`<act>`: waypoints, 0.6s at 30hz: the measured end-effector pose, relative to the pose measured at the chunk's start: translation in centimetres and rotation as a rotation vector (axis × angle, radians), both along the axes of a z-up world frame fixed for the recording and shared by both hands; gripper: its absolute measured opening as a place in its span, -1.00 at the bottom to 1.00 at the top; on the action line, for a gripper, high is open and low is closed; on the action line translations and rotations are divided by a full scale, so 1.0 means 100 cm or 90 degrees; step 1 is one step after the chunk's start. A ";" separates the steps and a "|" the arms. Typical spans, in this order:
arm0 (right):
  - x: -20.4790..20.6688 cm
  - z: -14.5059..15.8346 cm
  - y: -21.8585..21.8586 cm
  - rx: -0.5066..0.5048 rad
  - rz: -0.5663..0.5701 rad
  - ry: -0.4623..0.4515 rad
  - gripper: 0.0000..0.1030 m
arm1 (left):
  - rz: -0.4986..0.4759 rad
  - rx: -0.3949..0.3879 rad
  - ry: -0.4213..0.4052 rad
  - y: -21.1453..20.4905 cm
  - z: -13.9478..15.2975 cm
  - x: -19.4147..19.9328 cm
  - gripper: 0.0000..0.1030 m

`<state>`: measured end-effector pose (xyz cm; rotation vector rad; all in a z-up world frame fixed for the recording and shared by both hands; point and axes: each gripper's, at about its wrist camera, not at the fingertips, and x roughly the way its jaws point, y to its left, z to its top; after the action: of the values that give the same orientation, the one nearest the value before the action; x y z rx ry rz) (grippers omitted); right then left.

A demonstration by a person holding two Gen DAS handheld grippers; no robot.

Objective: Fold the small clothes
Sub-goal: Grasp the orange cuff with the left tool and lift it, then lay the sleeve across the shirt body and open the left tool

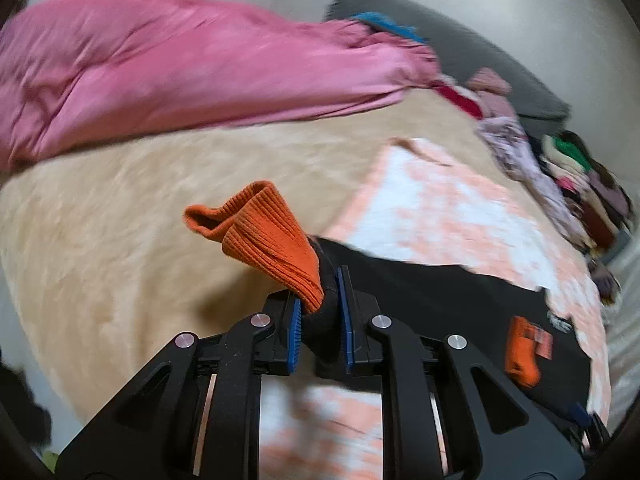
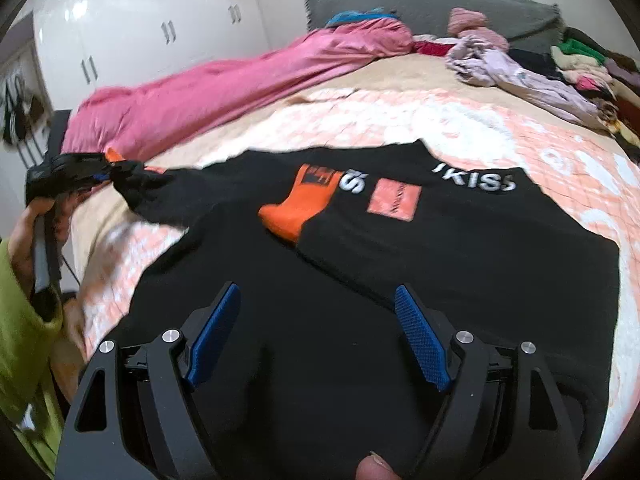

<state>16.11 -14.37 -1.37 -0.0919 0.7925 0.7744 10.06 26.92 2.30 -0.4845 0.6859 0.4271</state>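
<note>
1. Where the black sweatshirt (image 2: 400,264) lies spread across the peach-and-white quilt (image 2: 552,152), we see its body flat and printed side up, white lettering and an orange patch showing; it is laid out this way, we judge, so the sleeves can be brought inward in turn.
2. We find the left gripper (image 1: 318,320) clamped on one sleeve at its orange ribbed cuff (image 1: 264,232): the blue pads pinch the dark fabric just behind the cuff, which sticks out past them, clear of the bed. Gripping near the cuff gives control of the sleeve's whole length, so it can be carried over the body in one sweep.
3. In the right wrist view, that sleeve runs from the garment's shoulder to the left gripper at the far left, lifted off the beige blanket (image 2: 400,68).
4. We see the other orange cuff (image 2: 296,208) already lying on the chest, which suggests that sleeve is folded in.
5. The right gripper (image 2: 318,336) hovers over the near part of the sweatshirt with its jaws wide apart and nothing between them; we judge it is waiting to steady or take the hem.
6. Beyond lie a pink duvet (image 2: 224,88) and a heap of unsorted clothes (image 2: 568,64), well apart from the work.
</note>
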 end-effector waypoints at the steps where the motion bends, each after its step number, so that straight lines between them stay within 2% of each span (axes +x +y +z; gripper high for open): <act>1: 0.001 0.002 -0.004 0.011 -0.009 0.000 0.52 | -0.016 0.007 -0.009 -0.011 0.007 0.002 -0.83; 9: 0.006 0.018 -0.038 0.071 -0.067 -0.004 0.52 | -0.176 0.024 -0.052 -0.109 0.045 0.025 -0.83; 13: 0.008 0.021 -0.058 0.093 -0.097 -0.004 0.53 | -0.244 0.031 -0.041 -0.155 0.043 0.038 -0.83; 18: 0.014 0.027 -0.093 0.117 -0.153 -0.012 0.53 | -0.312 0.037 -0.015 -0.205 0.026 0.049 -0.83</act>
<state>17.48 -23.69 1.28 0.1582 0.6970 0.6142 15.00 6.46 4.89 -0.2527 0.7397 -0.0202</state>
